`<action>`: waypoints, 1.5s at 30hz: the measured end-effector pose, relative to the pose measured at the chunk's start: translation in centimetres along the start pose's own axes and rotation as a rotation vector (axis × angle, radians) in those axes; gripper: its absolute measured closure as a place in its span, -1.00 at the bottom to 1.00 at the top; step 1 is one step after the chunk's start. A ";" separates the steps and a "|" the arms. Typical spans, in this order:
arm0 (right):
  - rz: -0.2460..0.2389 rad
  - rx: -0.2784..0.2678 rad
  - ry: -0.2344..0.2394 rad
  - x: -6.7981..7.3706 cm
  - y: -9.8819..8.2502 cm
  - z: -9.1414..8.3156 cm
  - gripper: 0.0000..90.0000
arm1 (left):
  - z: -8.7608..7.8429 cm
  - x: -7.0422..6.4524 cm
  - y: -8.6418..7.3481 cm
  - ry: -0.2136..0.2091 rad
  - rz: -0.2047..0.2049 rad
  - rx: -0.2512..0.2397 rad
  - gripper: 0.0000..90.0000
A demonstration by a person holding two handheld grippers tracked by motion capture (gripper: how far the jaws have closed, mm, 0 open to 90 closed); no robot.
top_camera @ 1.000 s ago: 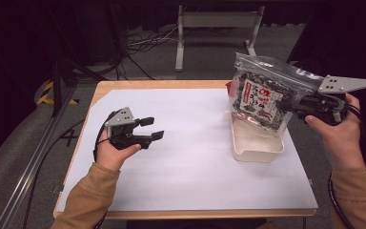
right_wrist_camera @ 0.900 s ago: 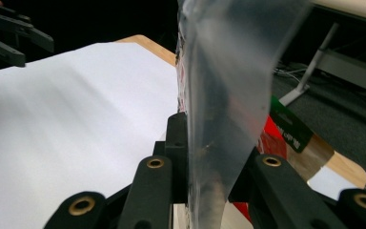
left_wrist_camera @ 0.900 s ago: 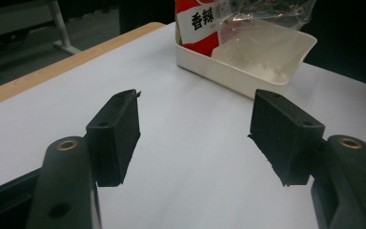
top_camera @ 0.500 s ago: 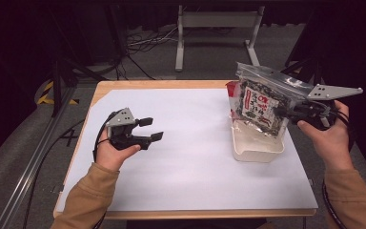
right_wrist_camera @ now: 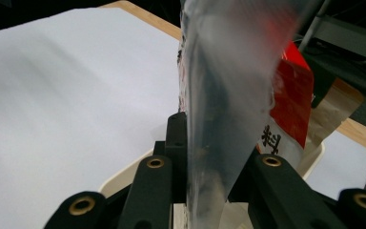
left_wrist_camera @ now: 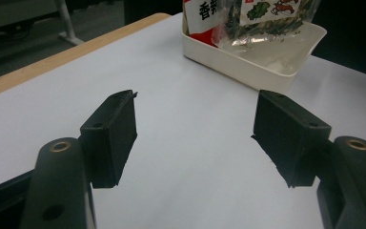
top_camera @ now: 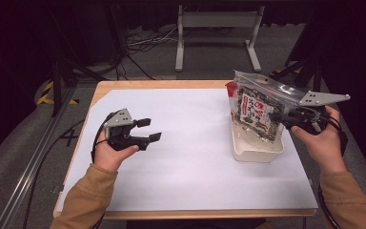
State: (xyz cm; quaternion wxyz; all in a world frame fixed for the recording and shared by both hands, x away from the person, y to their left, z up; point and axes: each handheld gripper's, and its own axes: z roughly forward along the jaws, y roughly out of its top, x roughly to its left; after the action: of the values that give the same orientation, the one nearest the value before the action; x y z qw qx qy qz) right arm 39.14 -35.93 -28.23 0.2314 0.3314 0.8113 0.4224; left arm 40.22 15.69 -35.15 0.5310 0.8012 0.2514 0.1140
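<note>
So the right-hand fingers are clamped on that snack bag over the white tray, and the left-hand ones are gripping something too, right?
Not quite. The right gripper does clamp the snack bag over the white tray, but the left gripper grips nothing: the left gripper view shows its fingers spread apart over bare white table.

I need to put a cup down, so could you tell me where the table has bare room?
The white sheet between the left gripper and the tray is bare, as is the strip along the near edge. The tray is crowded: the right gripper holds the snack bag in it.
</note>
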 end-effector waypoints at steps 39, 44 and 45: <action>0.157 -0.120 0.015 -1.4 -5.3 1.1 0.10 | -0.3 0.4 -0.5 -0.014 -0.034 -0.003 -0.34; 0.155 -0.156 0.011 -1.1 -5.8 0.4 -0.30 | -0.9 0.1 -0.6 -0.012 -0.029 -0.012 -0.35; 0.153 -0.156 0.007 -1.0 -5.8 0.2 -0.32 | -1.0 0.1 -0.6 -0.010 -0.026 -0.014 -0.35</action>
State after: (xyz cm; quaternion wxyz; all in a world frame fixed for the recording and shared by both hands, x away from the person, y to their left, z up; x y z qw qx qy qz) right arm 37.93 -39.03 -33.13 0.2206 0.3717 0.7492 0.5019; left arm 39.67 16.72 -35.27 0.5392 0.7946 0.2584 0.1049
